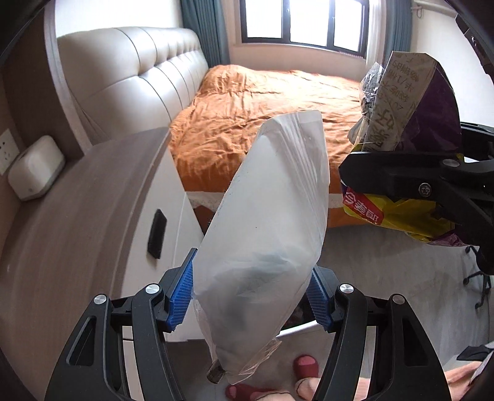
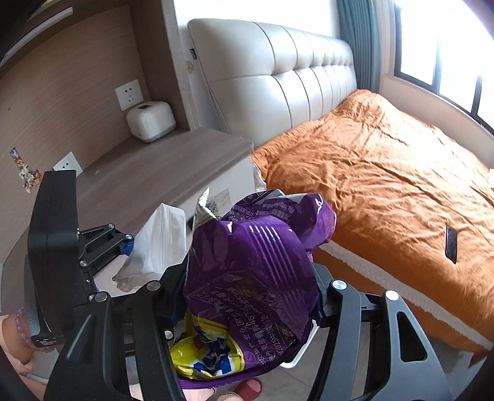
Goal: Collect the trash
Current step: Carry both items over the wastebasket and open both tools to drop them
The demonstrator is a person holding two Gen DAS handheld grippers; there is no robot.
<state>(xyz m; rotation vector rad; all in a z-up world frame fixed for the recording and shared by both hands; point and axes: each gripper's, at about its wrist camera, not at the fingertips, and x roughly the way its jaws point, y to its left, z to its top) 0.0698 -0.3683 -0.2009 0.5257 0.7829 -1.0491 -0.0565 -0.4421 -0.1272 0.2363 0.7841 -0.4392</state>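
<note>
Trash in both hands: my left gripper (image 1: 251,296) pinches a clear plastic bag (image 1: 268,222) between its blue pads (image 1: 180,297), held up in the air beside the nightstand (image 1: 77,222). My right gripper (image 2: 250,296) is clamped on a crumpled purple snack wrapper (image 2: 256,265) with a yellow end, near the orange bed (image 2: 386,185).

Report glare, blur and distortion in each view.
Left wrist: the dark-framed window is blown out white, and fisheye bends the beige padded headboard. Right wrist: glare streaks the crumpled purple snack bag, and the orange bedspread blurs at its near edge.
</note>
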